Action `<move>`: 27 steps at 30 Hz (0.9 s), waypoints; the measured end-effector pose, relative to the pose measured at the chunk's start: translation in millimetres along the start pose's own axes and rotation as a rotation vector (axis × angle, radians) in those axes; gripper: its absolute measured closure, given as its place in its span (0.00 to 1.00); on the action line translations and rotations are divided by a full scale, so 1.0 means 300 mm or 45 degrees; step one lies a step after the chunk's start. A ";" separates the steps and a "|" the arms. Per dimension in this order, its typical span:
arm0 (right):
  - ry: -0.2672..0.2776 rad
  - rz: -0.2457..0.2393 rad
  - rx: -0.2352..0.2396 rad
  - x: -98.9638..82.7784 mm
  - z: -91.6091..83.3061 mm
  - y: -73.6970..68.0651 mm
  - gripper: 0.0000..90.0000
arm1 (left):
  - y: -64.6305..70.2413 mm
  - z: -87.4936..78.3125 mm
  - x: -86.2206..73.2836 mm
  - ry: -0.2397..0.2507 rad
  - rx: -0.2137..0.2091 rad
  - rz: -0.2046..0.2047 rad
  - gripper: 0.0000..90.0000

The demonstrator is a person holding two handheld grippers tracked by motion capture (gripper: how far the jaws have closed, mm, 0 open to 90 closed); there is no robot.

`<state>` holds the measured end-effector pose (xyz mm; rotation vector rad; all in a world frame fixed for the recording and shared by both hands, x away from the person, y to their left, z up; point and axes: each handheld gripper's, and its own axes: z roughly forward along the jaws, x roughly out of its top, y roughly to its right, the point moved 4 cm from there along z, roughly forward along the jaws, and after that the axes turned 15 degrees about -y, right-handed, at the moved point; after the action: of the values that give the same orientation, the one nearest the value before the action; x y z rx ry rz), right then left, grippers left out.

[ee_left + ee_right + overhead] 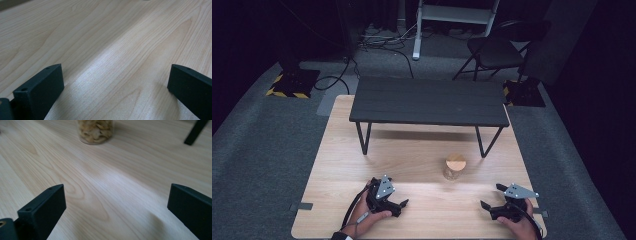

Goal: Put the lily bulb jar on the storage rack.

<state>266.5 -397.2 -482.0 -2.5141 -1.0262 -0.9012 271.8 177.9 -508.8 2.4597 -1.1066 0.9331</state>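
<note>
On the bench: we rest both grippers at the near edge, one in each hand, with the jar (455, 166) standing apart from them, farther in.
Jar: a clear glass jar with a pale wooden lid, upright on the bench (422, 200), just in front of the black stand (429, 101) and nearer its right leg. In the right gripper view its lower part (95, 130) shows pale, flaky contents.
Left gripper (401, 203): released, jaws wide apart, nothing between them. Its own view looks along bare wood (112, 50); it points across the bench toward the right, not at the jar.
Right gripper (491, 197): released too, jaws spread, nothing held. Its view has the jar ahead and a little to the left of the line between the jaws, with one leg of the stand (195, 131) at the far right.
Step in hand: we judge this to be the start, before any reach. Neither gripper touches the jar, and the jar stands on the bench, not on the stand.
Likely aim: we take the jar as the thing to be handled, since it is the one loose thing near the grippers. Whether it goes onto the stand or is opened, we cannot tell.
Next move: the right gripper sits nearer and already faces the jar, so we would carry it forward and slightly left, keep the jaws spread until the glass body lies between them, then close on the body below the lid.
Care: glass is smooth and the jar is tall for its base, so we would come in level and avoid nudging it over.
</note>
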 end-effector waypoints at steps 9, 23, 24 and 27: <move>-0.008 -0.163 0.015 0.203 0.009 -0.030 0.01 | 0.000 0.000 0.000 0.000 0.000 -0.001 0.01; -0.054 -0.252 0.073 0.432 0.103 -0.043 0.01 | -0.001 0.001 0.000 0.001 0.001 -0.001 0.01; -0.060 -0.250 0.073 0.443 0.108 -0.045 0.01 | -0.001 0.001 0.000 0.001 0.001 -0.001 0.01; -0.061 -0.248 0.059 0.463 0.123 -0.051 0.01 | -0.001 0.001 0.001 0.001 0.001 -0.001 0.01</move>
<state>349.0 -295.6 -420.6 -2.4399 -1.3102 -0.8613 272.2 177.9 -508.9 2.4599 -1.1048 0.9340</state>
